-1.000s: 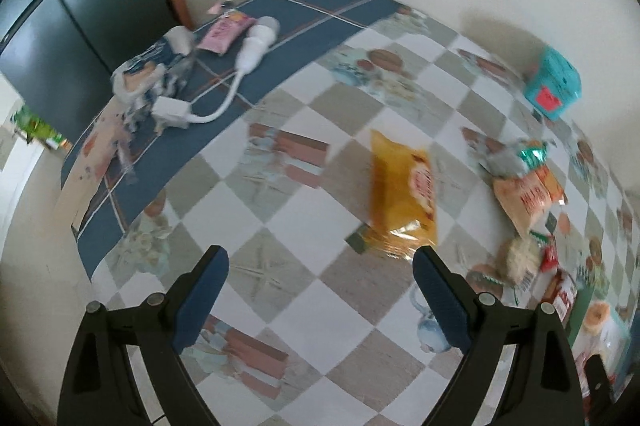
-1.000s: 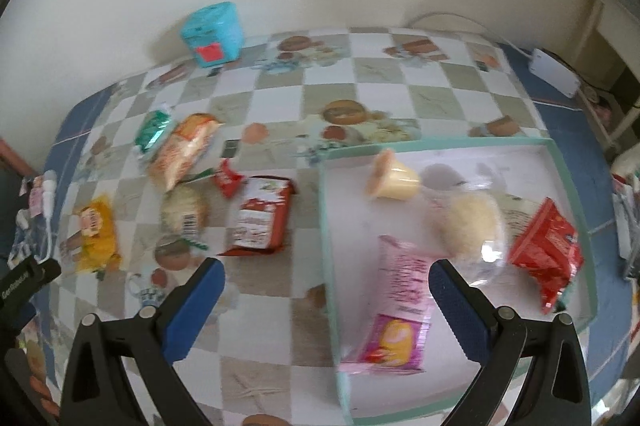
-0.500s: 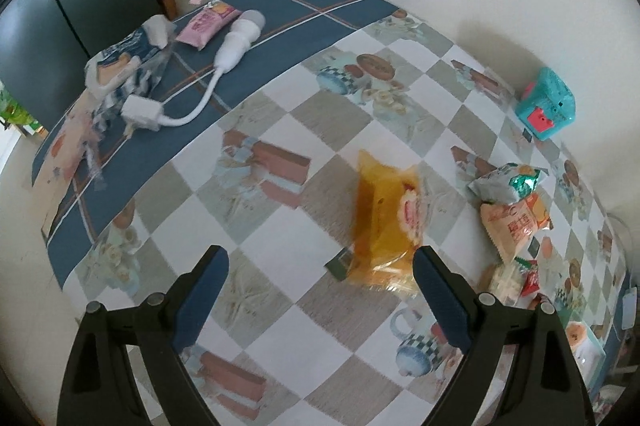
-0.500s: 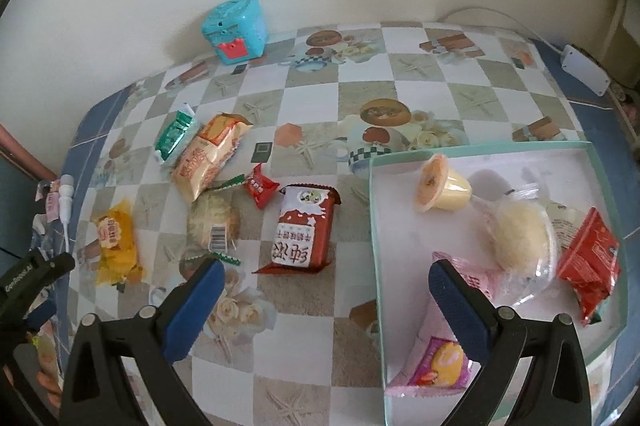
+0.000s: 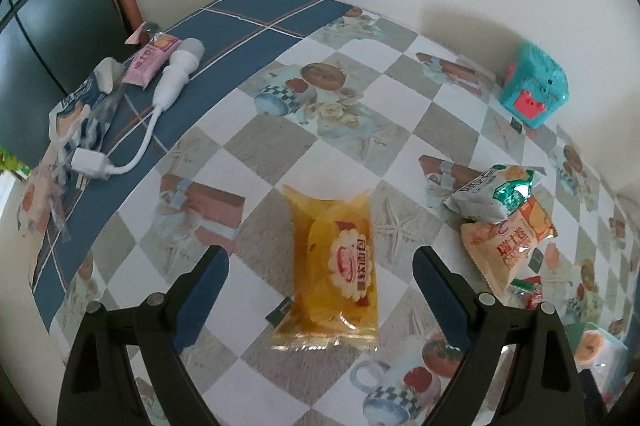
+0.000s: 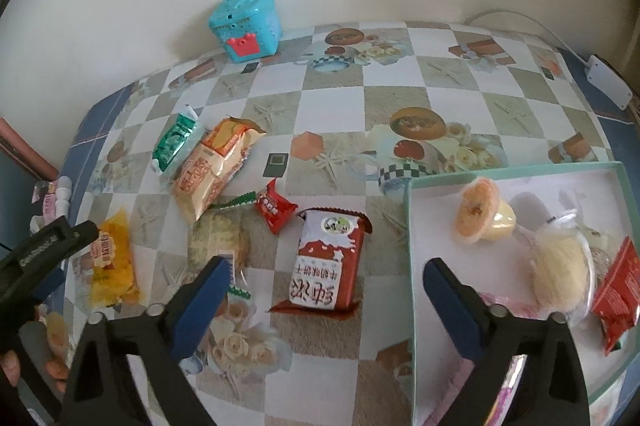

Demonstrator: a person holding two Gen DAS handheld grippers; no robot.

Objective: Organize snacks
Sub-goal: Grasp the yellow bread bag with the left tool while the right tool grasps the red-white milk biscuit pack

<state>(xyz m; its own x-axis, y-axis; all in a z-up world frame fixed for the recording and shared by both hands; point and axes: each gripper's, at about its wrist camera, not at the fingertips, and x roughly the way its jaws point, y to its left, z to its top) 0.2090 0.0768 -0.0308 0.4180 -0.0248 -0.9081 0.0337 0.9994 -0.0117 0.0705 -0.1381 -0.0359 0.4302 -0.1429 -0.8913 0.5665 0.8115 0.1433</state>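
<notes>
Left gripper (image 5: 320,268): jaws wide, nothing gripped. Yellow pack (image 5: 335,268) lies flat on the table (image 5: 256,142) right between them, a bit nearer the right finger, long axis running away from the jaws. Pads not touching it.

Right gripper (image 6: 326,284): jaws closing, nothing pressed yet. Red-white pack (image 6: 326,262) sits between them, just ahead of the tips; tray (image 6: 410,226) edge just inside the right finger.

Handling, my read:
- Both are light, soft film pouches with crumbly contents. The film is slick and will crinkle.
- Take the yellow pack across its short width at mid-body, not by the end seals.
- Close gently; a hard squeeze probably crushes the cake.
- The red-white pack looks stiffer and boxier; grip across its sides at mid-length.
- Watch the right finger against the tray wall.
</notes>
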